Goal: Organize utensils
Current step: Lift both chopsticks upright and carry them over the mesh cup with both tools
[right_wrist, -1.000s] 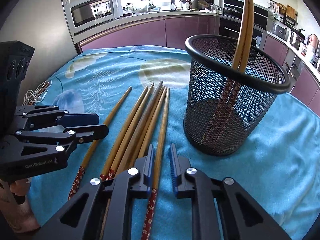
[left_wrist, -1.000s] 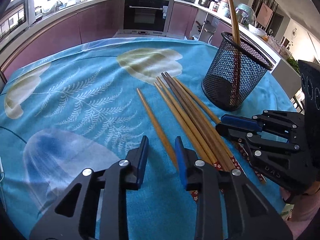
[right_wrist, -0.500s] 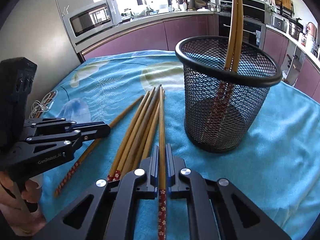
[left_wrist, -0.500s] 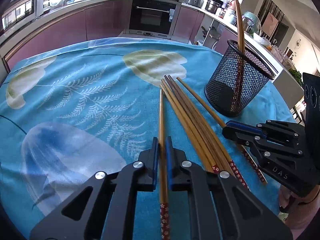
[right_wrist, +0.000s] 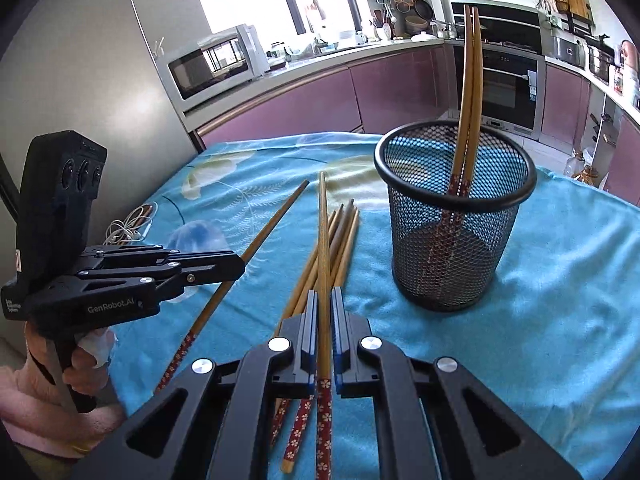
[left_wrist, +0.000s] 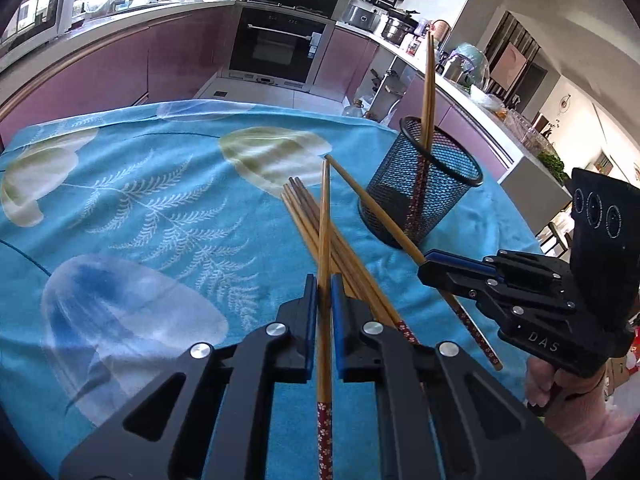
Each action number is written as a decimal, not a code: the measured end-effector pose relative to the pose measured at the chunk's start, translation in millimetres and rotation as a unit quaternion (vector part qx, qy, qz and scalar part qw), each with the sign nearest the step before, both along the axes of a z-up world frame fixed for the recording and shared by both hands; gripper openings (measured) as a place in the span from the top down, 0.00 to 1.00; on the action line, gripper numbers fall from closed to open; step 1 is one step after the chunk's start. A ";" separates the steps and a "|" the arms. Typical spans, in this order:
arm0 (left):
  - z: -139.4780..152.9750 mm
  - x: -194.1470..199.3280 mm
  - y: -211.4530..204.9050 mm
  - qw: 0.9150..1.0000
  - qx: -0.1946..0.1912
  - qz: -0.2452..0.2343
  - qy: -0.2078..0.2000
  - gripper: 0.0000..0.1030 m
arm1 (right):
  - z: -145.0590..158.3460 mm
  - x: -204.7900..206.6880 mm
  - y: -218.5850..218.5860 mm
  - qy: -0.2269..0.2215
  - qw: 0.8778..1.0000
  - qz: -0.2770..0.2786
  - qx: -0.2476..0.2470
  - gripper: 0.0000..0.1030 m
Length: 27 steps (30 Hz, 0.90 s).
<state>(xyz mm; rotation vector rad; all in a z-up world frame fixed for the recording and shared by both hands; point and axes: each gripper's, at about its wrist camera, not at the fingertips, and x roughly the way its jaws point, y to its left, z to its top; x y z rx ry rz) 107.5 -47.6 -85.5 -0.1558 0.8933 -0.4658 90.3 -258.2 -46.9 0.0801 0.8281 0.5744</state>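
My left gripper (left_wrist: 324, 280) is shut on one wooden chopstick (left_wrist: 326, 216), which is raised off the blue cloth with its tip pointing away from me. My right gripper (right_wrist: 324, 296) is shut on another chopstick (right_wrist: 323, 232), also lifted. Each gripper shows in the other's view: the right gripper (left_wrist: 428, 266) to the right, the left gripper (right_wrist: 238, 266) to the left. Several more chopsticks (right_wrist: 344, 232) lie bunched on the cloth between them. A black mesh cup (right_wrist: 452, 248) stands upright to the right, with two chopsticks (right_wrist: 468, 80) leaning inside.
A blue patterned tablecloth (left_wrist: 140, 200) covers the table. A coiled white cable (right_wrist: 128, 226) lies near its left edge. Purple kitchen cabinets, an oven (left_wrist: 276, 48) and a microwave (right_wrist: 212, 64) stand beyond the table's far edge. A hand (right_wrist: 80, 364) holds the left gripper's handle.
Both grippers went from open around a chopstick to shut on it. Both then rose, lifting the two chopsticks off the cloth and away from the bunch.
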 end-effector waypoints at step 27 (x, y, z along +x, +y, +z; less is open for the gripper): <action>-32.3 9.4 -6.9 0.999 0.019 -0.006 0.047 0.92 | -35.9 11.8 17.7 0.048 0.996 0.015 -0.071 0.91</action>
